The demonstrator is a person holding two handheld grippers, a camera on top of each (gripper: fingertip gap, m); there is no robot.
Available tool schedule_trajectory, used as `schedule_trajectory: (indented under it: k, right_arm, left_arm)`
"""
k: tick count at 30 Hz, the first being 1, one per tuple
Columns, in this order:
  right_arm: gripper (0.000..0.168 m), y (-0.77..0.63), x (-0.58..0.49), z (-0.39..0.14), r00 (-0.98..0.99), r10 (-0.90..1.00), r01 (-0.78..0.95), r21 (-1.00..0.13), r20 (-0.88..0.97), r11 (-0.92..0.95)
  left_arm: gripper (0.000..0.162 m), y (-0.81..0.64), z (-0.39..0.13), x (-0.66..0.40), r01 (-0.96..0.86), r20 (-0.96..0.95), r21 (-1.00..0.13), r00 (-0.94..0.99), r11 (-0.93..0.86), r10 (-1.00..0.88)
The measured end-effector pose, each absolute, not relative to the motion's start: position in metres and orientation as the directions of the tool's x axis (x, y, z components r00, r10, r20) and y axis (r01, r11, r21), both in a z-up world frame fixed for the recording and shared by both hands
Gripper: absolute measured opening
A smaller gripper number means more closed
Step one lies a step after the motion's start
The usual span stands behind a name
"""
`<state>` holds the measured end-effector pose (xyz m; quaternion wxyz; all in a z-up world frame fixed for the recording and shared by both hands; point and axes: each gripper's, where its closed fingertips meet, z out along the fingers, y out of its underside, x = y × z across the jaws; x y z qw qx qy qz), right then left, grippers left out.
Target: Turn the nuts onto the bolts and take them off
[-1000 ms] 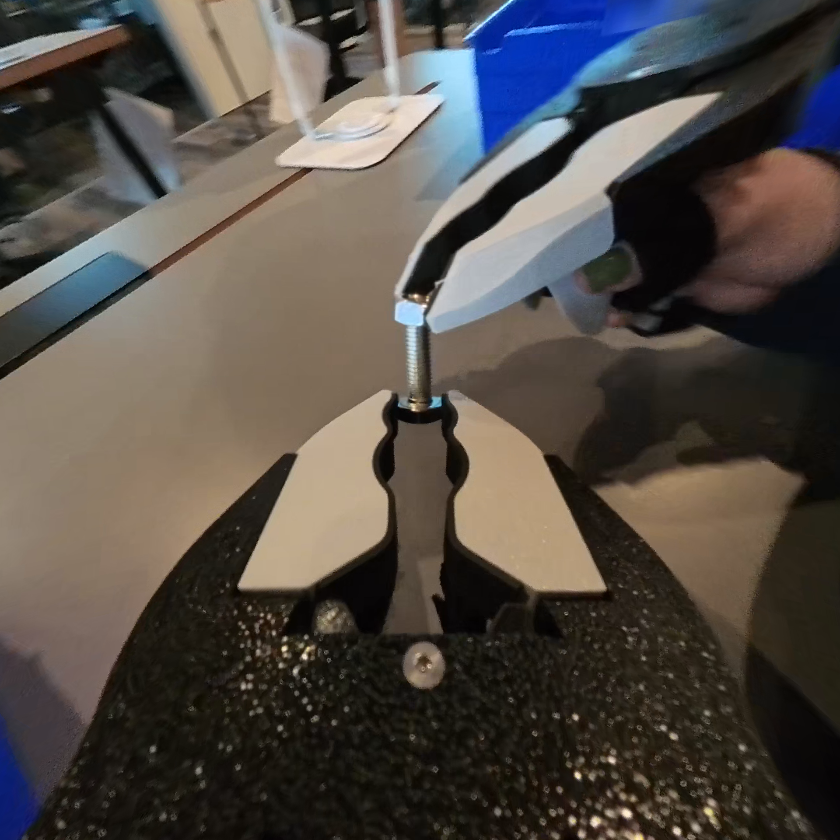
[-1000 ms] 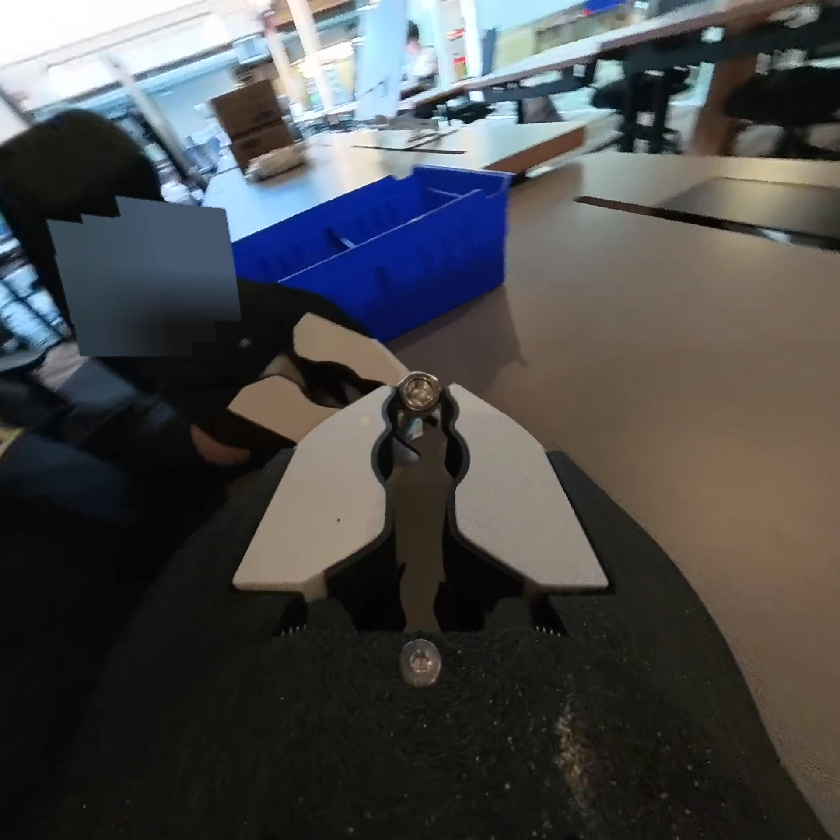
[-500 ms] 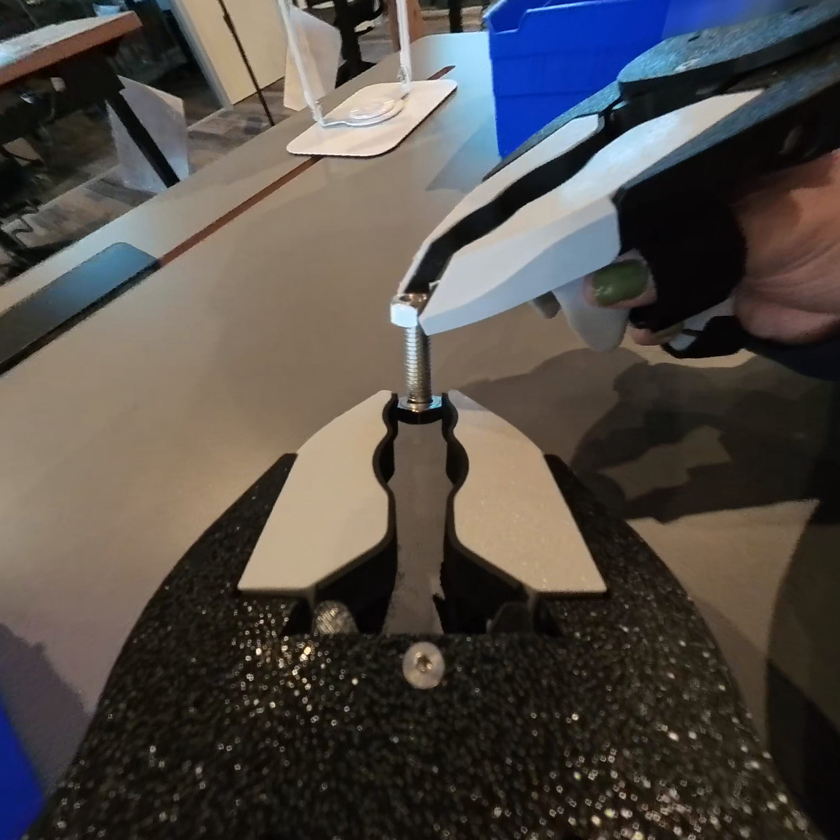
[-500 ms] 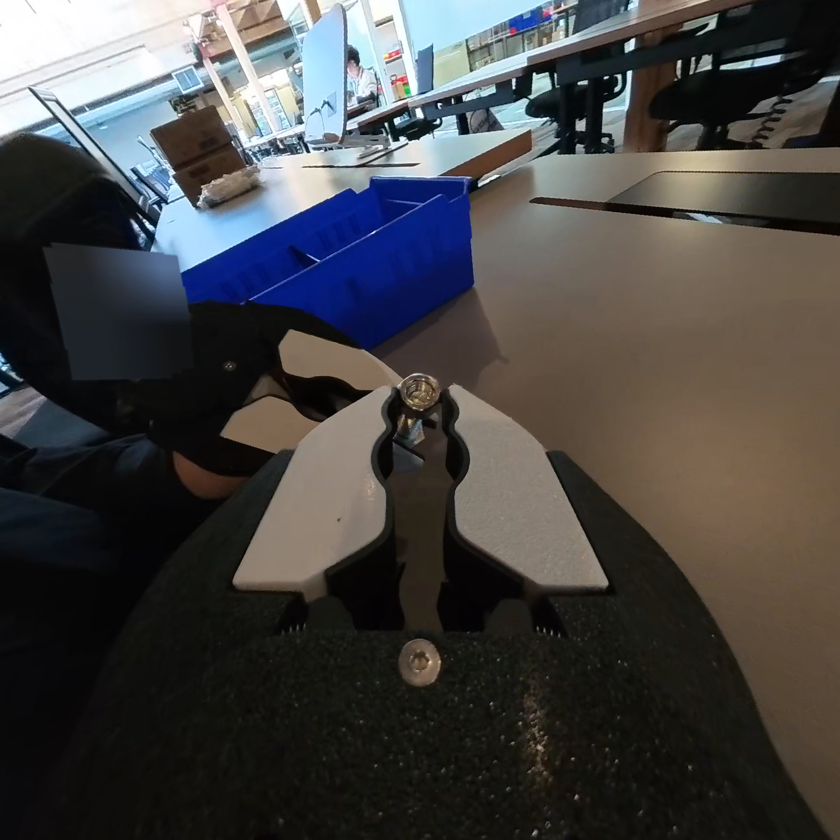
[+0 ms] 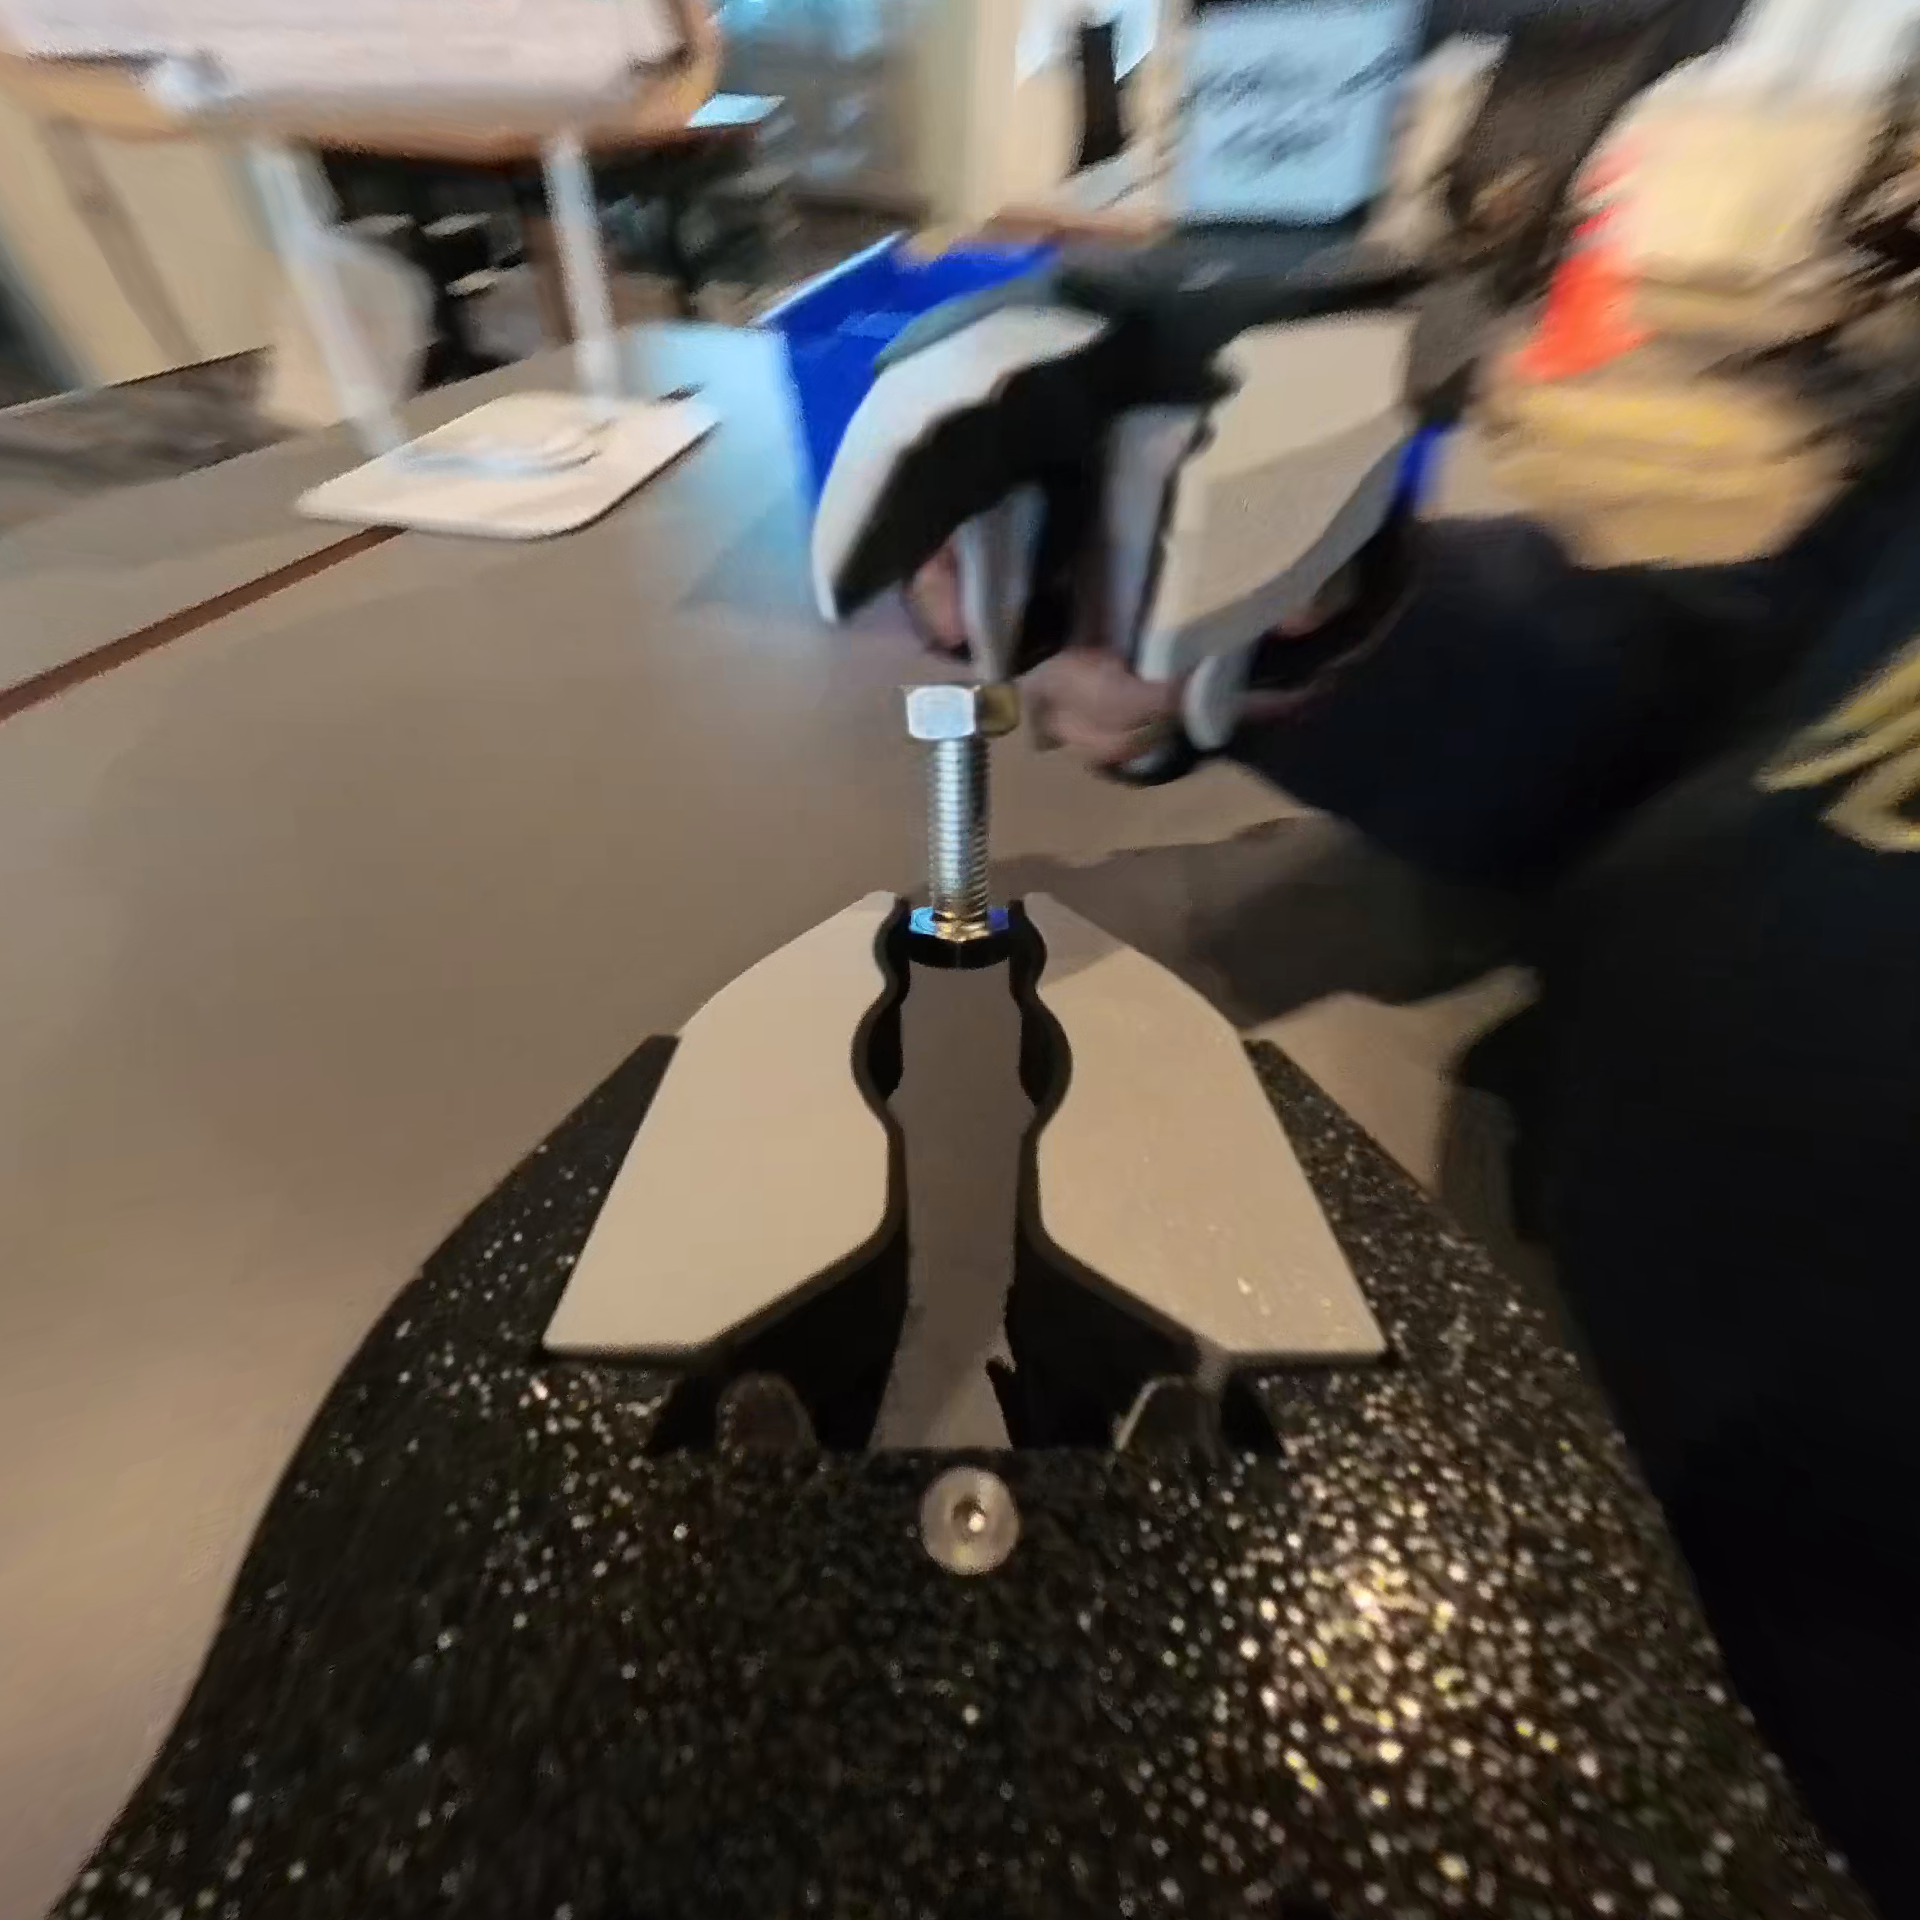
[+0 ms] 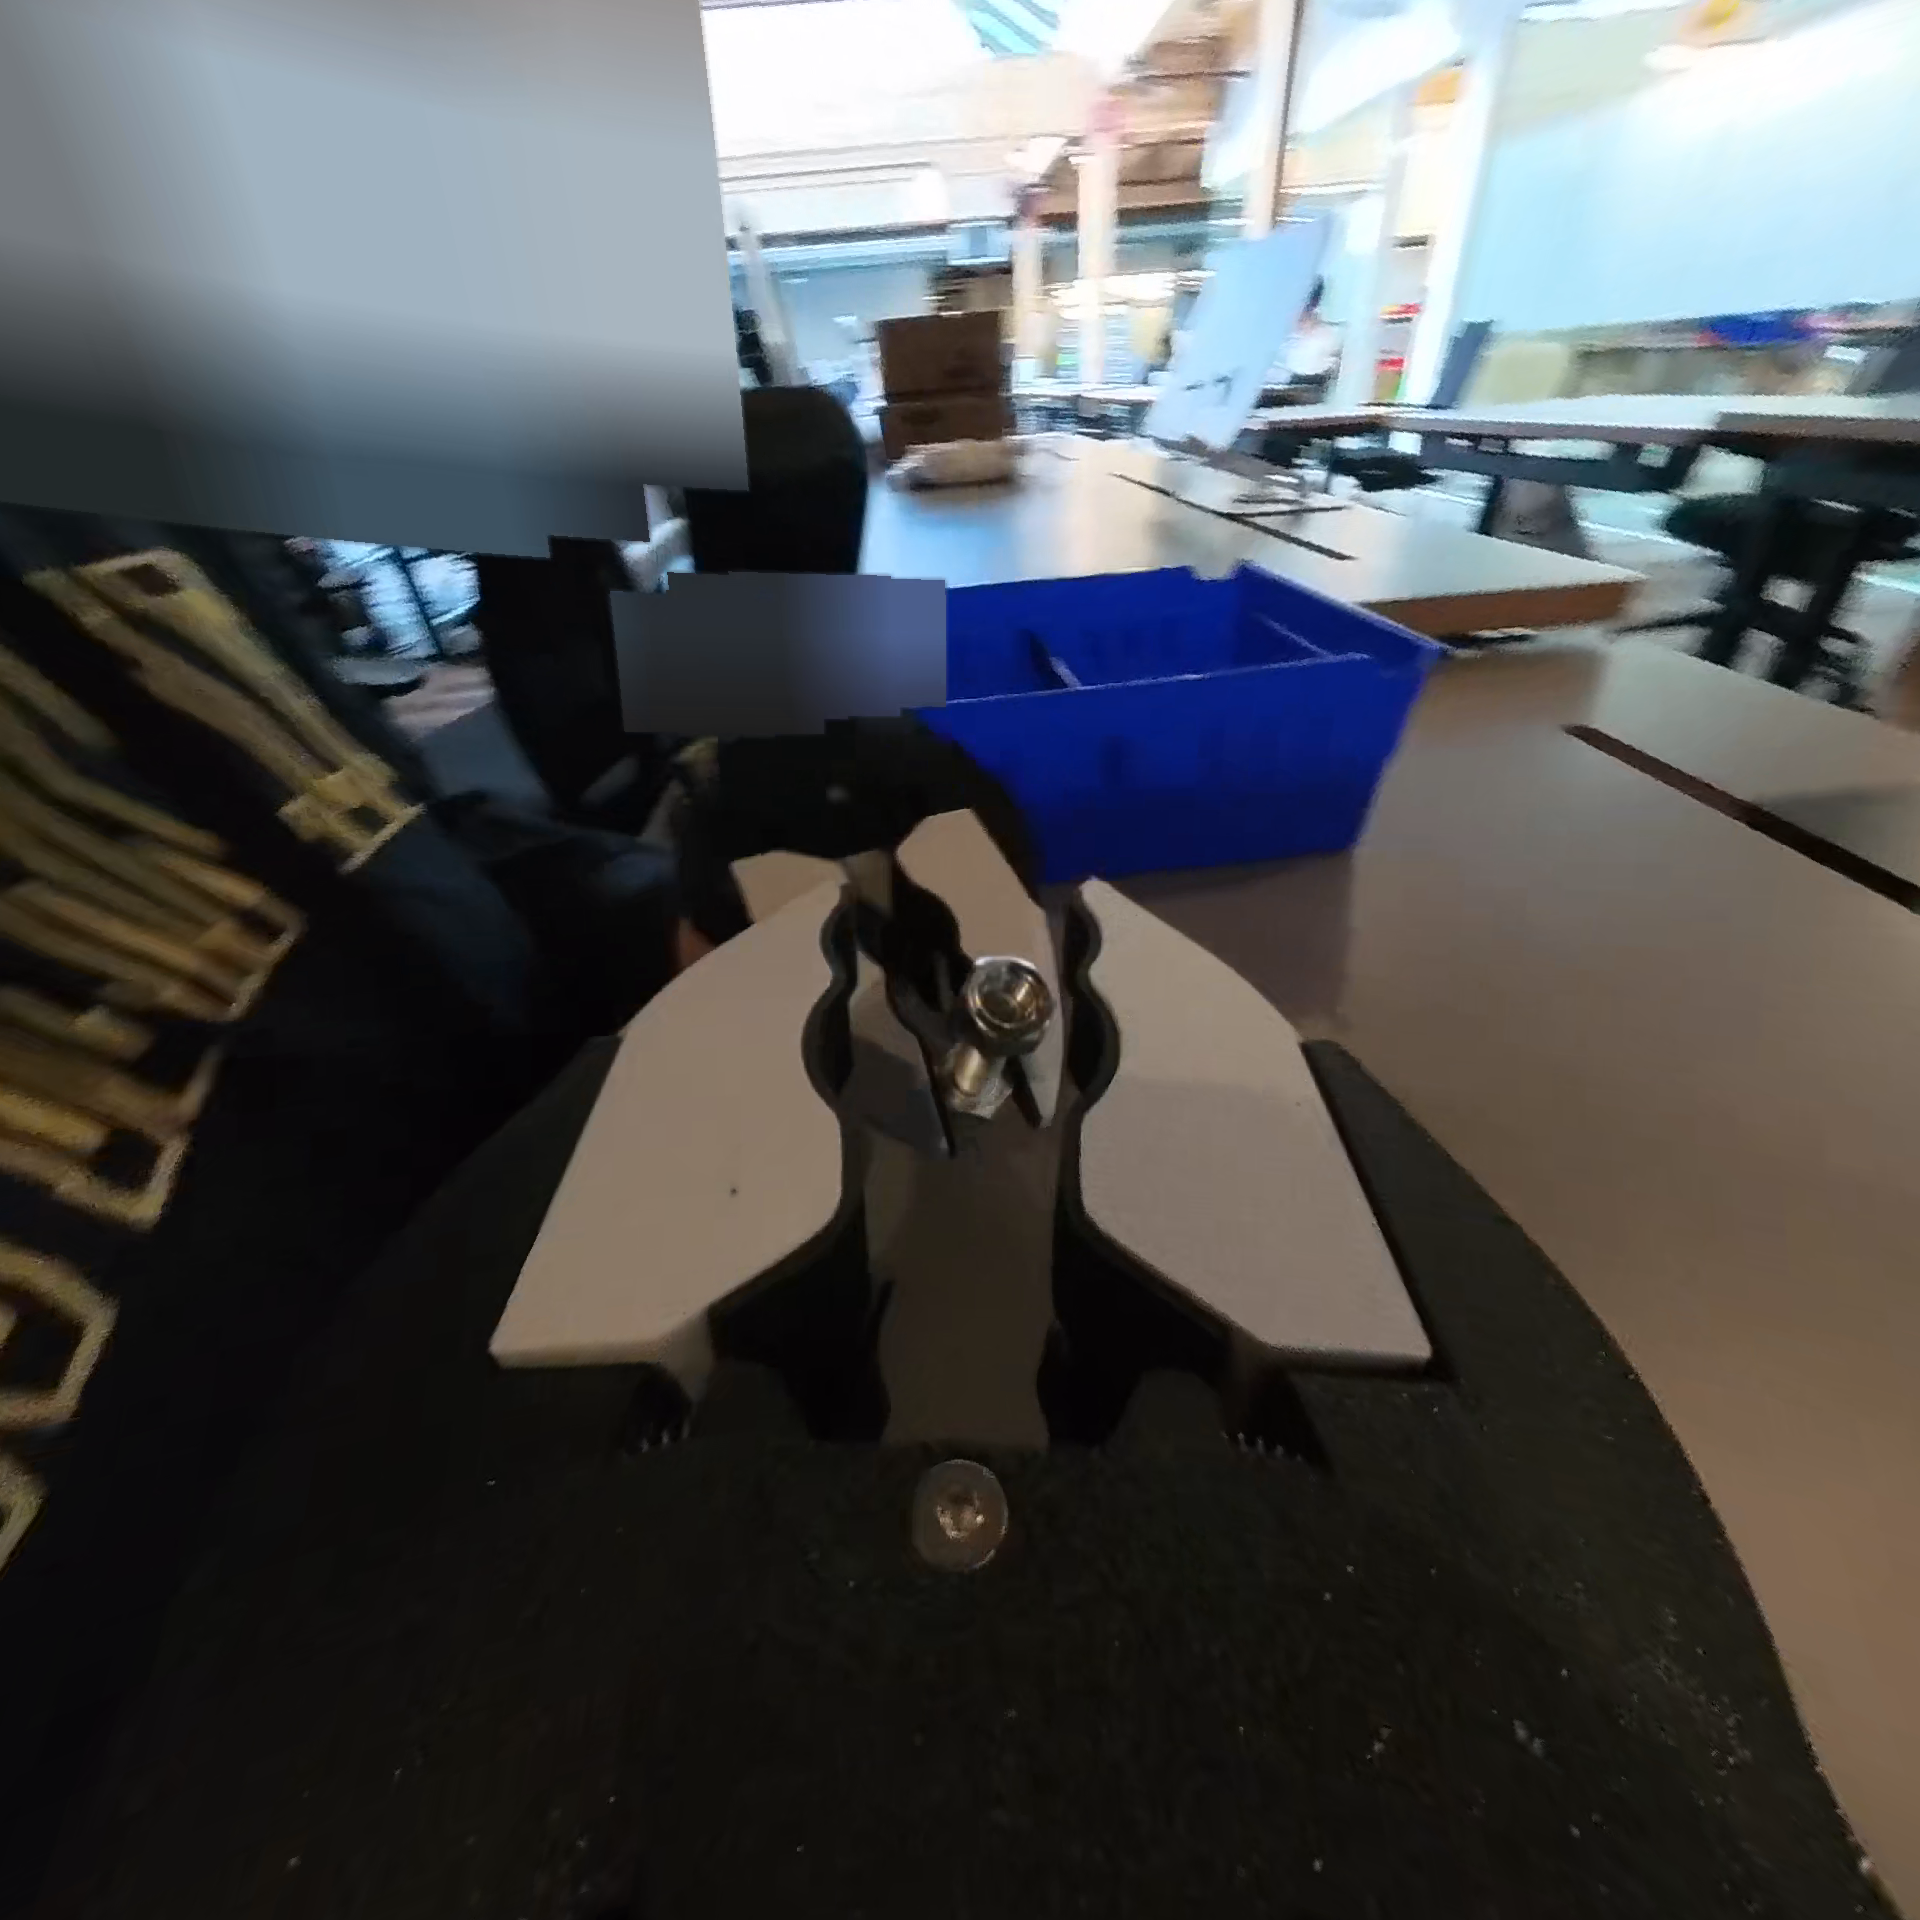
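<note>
Left wrist view first: the left gripper is pinched tight on a nut right at its fingertips, and a silver hex bolt stands upright out of that nut, threaded shank showing, hex head on top, all of it held up above the grey table. Just over the bolt head comes the right gripper, blurred, its two white fingers spread apart and clear of the head, a gloved hand behind it. Blue bin sits farther back on the table, and a white flat base with a clear stand lies off to the left.

Over to the right wrist view: the right gripper is parted wide with nothing held, and the bolt shows head-on in the gap between its fingers, touching neither as far as can be seen. Below it the left gripper reaches in from the far side, closed on the nut. The blue bin, divided into compartments, stands on the table just behind, and a person's dark sleeve fills the left
</note>
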<state>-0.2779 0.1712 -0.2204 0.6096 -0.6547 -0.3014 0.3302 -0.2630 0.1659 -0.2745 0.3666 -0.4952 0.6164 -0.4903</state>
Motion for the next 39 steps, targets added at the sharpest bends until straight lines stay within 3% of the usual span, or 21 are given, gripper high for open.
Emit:
schedule_trajectory:
  k: [10,21,25,31,39]
  right_arm:
    - [0.029,0.136,-0.287,-0.212,0.229,0.970,-0.007,-0.997,-0.077,-0.077]
    - [0.019,0.126,-0.298,-0.211,0.082,0.988,-0.018,-0.992,-0.129,-0.128]
    - [0.019,0.134,-0.295,-0.212,0.165,0.979,-0.010,-0.993,-0.117,-0.117]
    - [0.019,0.167,-0.285,-0.216,0.479,0.870,-0.014,-0.992,-0.116,-0.124]
    - [0.019,0.204,-0.271,-0.229,0.835,0.492,-0.159,-0.964,-0.247,-0.214]
  left_arm:
    - [0.018,0.122,-0.252,-0.277,-0.156,0.165,-0.983,-0.565,-0.092,-0.808]
    - [0.018,0.113,-0.249,-0.283,-0.153,0.176,-0.983,-0.625,-0.101,-0.760]
    - [0.018,0.122,-0.250,-0.279,-0.143,0.158,-0.986,-0.572,-0.092,-0.805]
    - [0.018,0.154,-0.254,-0.268,-0.151,0.111,-0.987,-0.344,-0.062,-0.932]
    - [0.017,0.193,-0.268,-0.261,-0.244,-0.011,-0.970,-0.025,0.017,-1.000]
